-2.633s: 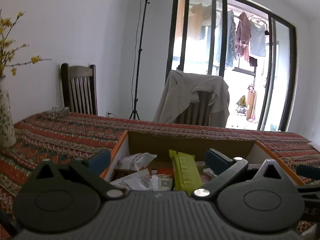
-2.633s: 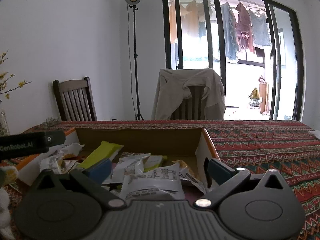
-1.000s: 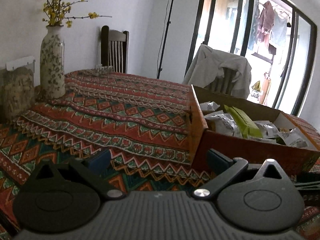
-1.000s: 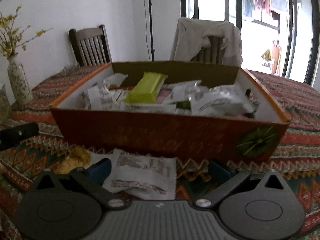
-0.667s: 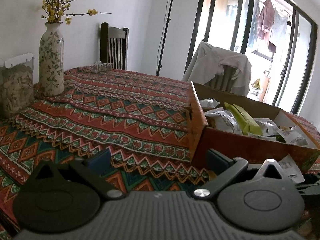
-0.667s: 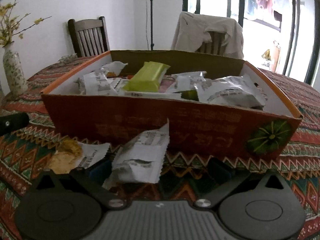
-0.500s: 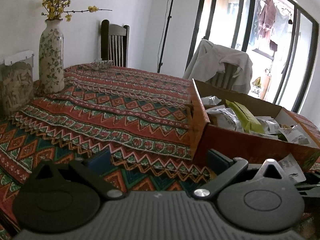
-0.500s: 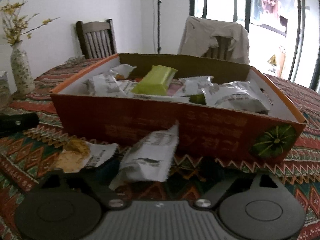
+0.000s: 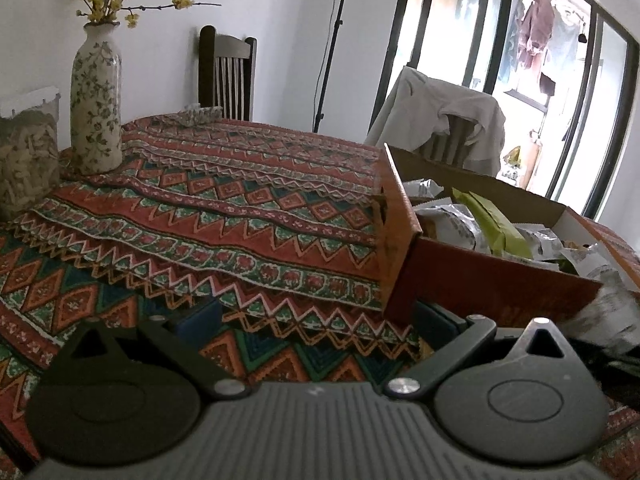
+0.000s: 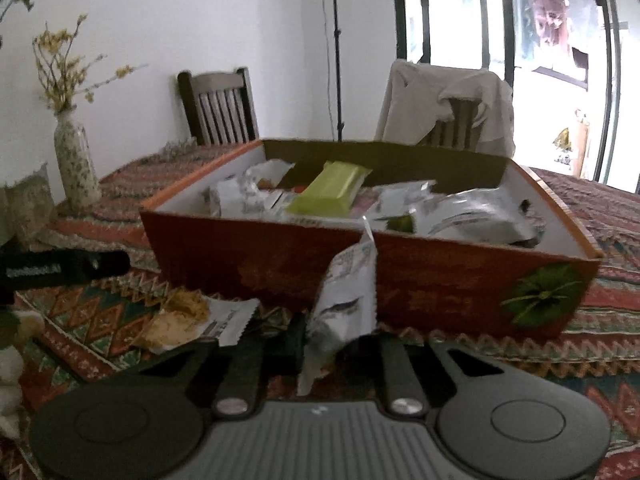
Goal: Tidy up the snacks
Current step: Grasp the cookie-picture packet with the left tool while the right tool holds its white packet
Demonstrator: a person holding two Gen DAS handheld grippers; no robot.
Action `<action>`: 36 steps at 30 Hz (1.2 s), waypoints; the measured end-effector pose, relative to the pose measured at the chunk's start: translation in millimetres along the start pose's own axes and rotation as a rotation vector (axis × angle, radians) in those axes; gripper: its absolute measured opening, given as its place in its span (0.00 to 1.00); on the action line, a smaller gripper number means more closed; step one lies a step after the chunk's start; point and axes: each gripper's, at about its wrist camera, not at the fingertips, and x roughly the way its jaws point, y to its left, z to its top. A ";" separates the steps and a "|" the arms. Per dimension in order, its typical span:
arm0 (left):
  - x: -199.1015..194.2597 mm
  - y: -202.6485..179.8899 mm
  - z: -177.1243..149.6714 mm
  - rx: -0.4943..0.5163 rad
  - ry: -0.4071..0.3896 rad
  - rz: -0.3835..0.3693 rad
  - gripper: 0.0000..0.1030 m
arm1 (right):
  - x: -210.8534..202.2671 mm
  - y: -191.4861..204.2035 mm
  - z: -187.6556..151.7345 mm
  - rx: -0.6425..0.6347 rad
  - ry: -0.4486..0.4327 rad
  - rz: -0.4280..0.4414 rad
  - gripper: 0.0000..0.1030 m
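The right hand-held gripper (image 10: 340, 344) was clamped on a white snack packet (image 10: 346, 292), which stood upright between its closed jaws just in front of the orange cardboard box (image 10: 440, 280) on the table (image 10: 624, 312). The packet's top edge rose in front of the box's near wall. Inside the box lay a heap of wrapped snacks, among them a green bar (image 10: 332, 194) resting on top toward the middle and several silvery-white packets (image 10: 468, 216) at the right. On the patterned cloth to the left of the held packet lay 1 more wrapper with crumbly yellow contents (image 10: 180, 320), touching the table and apart from the box.

The left hand-held gripper (image 9: 316, 320) hovered over the cloth beside the box's left corner, its jaws spread wide with nothing between them. From its view the box (image 9: 480, 276) sat at right, the green bar (image 9: 492, 224) visible above its rim. A floral vase (image 9: 96, 100) with yellow blossoms and a clear container (image 9: 28, 152) stood at the table's far left, well apart from the box. 2 chairs, 1 draped with a pale garment (image 10: 444, 100), stood behind the table.
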 end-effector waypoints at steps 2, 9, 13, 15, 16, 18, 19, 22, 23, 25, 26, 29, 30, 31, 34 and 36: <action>1.1 -0.9 -0.2 0.003 0.004 0.003 1.00 | -9.0 -9.8 -1.2 0.013 -0.018 -0.009 0.15; 0.8 -8.9 5.4 -0.008 0.022 -0.001 1.00 | -33.9 -45.6 -8.1 0.041 -0.071 -0.060 0.15; -3.3 -25.3 8.6 0.001 0.041 -0.027 1.00 | -41.8 -69.8 -11.8 0.081 -0.091 -0.082 0.15; -3.6 -37.3 7.7 0.023 0.054 -0.042 1.00 | -42.5 -77.1 -14.8 0.101 -0.101 -0.081 0.15; -3.0 -43.3 6.3 0.035 0.062 -0.049 1.00 | -42.9 -81.4 -16.7 0.115 -0.106 -0.074 0.15; -1.1 -54.5 4.3 0.053 0.078 -0.067 1.00 | -41.6 -85.0 -19.9 0.138 -0.107 -0.055 0.15; 0.4 -60.0 2.6 0.061 0.089 -0.070 1.00 | -41.0 -87.3 -21.0 0.151 -0.108 -0.041 0.15; 5.0 -75.9 -0.9 0.091 0.118 -0.088 1.00 | -40.8 -90.6 -22.6 0.172 -0.114 -0.015 0.15; 7.1 -82.5 -2.3 0.114 0.127 -0.085 1.00 | -41.0 -91.7 -23.0 0.180 -0.118 -0.007 0.15; 11.3 -94.3 -5.2 0.153 0.131 -0.069 1.00 | -41.5 -94.1 -23.6 0.197 -0.125 0.008 0.15; 13.7 -98.8 -6.2 0.167 0.138 -0.069 1.00 | -41.9 -95.7 -24.0 0.207 -0.128 0.015 0.15; 22.4 -110.9 -10.6 0.193 0.167 -0.076 1.00 | -42.3 -100.6 -25.1 0.234 -0.130 0.030 0.15; 25.6 -115.3 -12.7 0.209 0.175 -0.064 1.00 | -41.8 -101.5 -25.5 0.239 -0.128 0.033 0.15; 28.7 -118.9 -15.1 0.222 0.181 -0.045 1.00 | -41.4 -102.3 -25.6 0.243 -0.126 0.038 0.15; 37.0 -122.8 -20.6 0.236 0.190 -0.020 1.00 | -41.2 -103.9 -25.9 0.249 -0.128 0.048 0.15; 37.6 -122.4 -21.4 0.233 0.180 -0.014 1.00 | -40.9 -103.4 -25.7 0.249 -0.130 0.050 0.15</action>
